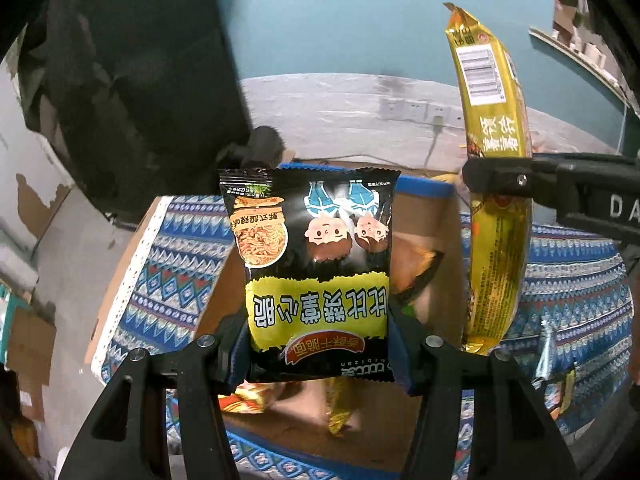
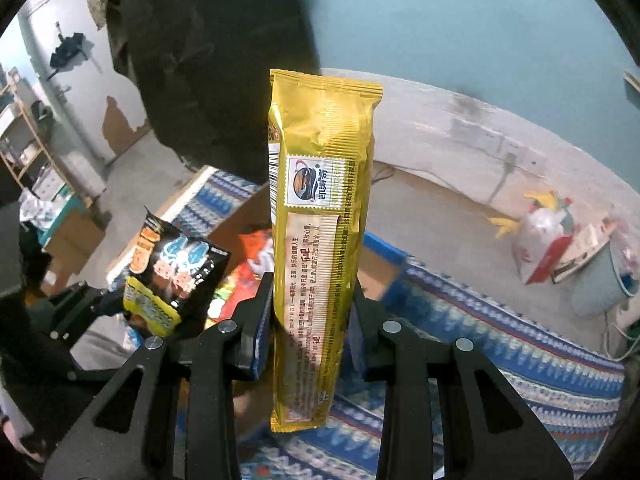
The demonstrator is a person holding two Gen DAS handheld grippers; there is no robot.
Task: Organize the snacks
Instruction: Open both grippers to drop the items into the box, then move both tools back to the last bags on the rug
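Observation:
My left gripper [image 1: 320, 348] is shut on a black snack packet [image 1: 312, 264] with cartoon faces and a yellow band, held upright above a cardboard box [image 1: 424, 216] with blue-taped rims. My right gripper [image 2: 310, 332] is shut on a long gold packet [image 2: 320, 216] that stands upright between its blue pads. The gold packet [image 1: 496, 184] also shows at the right of the left wrist view, clamped in the right gripper's black fingers [image 1: 520, 180]. In the right wrist view the black packet [image 2: 176, 268] hangs at the left. Red and orange packets [image 2: 248, 272] lie inside the box.
The box rests on a blue patterned cloth [image 1: 168, 264] spread over a table. A black fabric mass [image 1: 132, 80] hangs behind at the left. On the floor to the right are a plastic bag [image 2: 548, 240] and a pale bucket [image 2: 604, 276]. Shelving [image 2: 28, 148] stands far left.

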